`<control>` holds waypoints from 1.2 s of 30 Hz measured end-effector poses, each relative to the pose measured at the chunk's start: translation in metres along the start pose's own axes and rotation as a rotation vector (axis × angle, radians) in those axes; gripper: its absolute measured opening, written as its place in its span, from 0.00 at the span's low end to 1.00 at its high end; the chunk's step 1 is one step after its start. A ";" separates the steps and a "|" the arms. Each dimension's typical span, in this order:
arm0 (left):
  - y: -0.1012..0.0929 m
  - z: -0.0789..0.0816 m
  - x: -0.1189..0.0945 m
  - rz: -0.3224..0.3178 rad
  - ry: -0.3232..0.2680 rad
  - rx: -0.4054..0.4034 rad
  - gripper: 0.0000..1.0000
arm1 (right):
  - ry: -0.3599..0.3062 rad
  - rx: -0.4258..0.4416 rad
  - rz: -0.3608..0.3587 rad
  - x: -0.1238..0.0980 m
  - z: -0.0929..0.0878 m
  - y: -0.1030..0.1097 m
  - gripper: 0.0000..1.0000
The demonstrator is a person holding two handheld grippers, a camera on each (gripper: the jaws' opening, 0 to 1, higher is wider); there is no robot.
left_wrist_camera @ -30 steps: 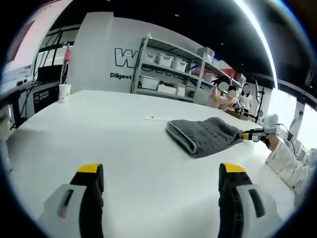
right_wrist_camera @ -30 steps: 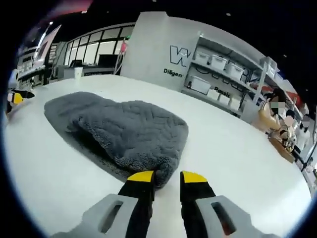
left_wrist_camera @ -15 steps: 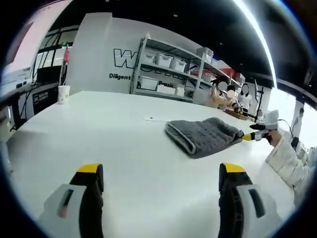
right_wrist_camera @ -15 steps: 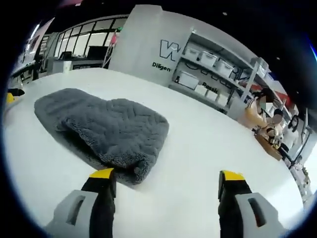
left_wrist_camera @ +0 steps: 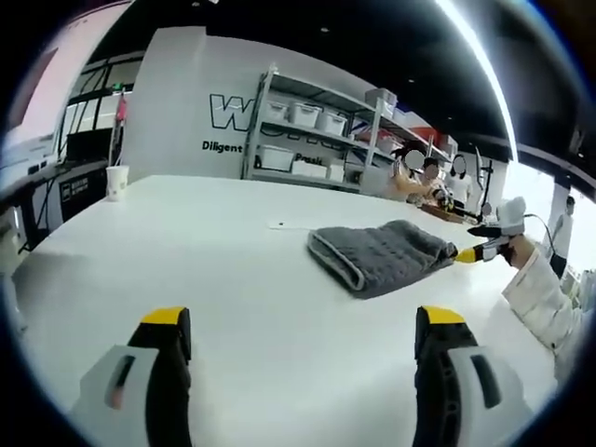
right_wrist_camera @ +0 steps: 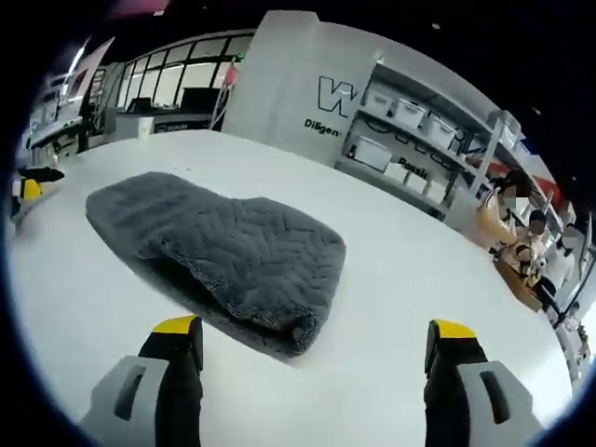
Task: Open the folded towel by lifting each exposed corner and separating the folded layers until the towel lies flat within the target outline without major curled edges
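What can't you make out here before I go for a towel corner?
- Towel layers: right gripper view, the top fold hides how many lie beneath.
- Towel's far corners: left gripper view, too small to tell.
- Target outline: I can't pick one out on the table.
- Small flat item beyond the towel: left gripper view, too small to identify.

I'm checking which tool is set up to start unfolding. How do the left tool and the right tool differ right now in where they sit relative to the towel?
The right tool sits close to the towel, its jaws spread either side of the near folded end. The left tool is farther back, with bare table between it and the towel. The right tool faces a short end; the left tool views the towel from its side. Both are open and hold nothing.
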State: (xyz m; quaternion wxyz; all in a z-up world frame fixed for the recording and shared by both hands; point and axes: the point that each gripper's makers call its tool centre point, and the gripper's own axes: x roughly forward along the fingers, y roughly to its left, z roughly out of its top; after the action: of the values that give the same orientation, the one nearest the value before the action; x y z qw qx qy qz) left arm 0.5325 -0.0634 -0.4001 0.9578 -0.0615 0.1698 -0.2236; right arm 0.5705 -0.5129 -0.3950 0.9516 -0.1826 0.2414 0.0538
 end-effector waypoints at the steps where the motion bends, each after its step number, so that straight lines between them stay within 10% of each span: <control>1: 0.000 0.000 0.000 -0.001 -0.001 0.002 0.99 | -0.007 -0.002 0.013 0.000 0.002 0.003 0.99; 13: -0.003 0.000 0.000 -0.012 0.010 0.013 0.99 | -0.168 -0.034 0.256 -0.006 0.046 0.074 0.94; 36: -0.008 -0.002 0.000 -0.026 0.025 0.028 0.99 | -0.349 -0.295 0.439 -0.017 0.085 0.210 0.75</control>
State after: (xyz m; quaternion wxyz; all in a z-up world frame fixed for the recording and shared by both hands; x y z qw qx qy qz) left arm 0.5288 -0.0710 -0.4002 0.9534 -0.0474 0.1777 -0.2391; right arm 0.5531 -0.2869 -0.3855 0.9075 -0.2504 0.0978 0.3227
